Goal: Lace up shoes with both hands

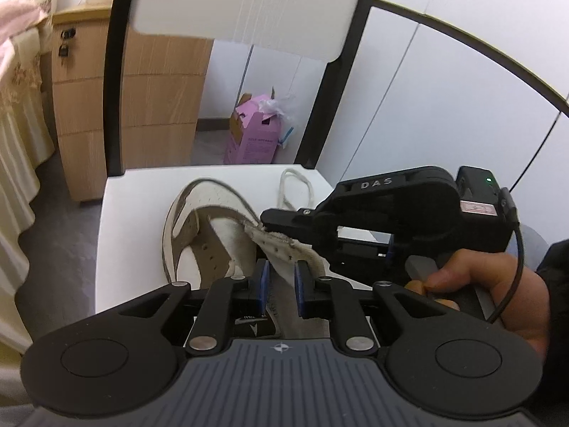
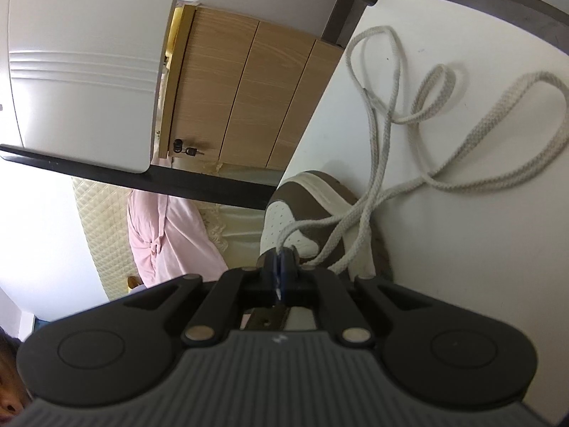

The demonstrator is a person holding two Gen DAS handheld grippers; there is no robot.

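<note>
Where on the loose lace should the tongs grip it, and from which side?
Probably the free loop lying flat on the white seat, beyond the shoe. Come from above, one finger either side of a single strand; the crossed strands nearer the shoe risk pinching two at once.

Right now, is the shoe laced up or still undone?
Undone: the shoe's eyelets look bare, and the shoelace lies loose on the chair seat.
</note>
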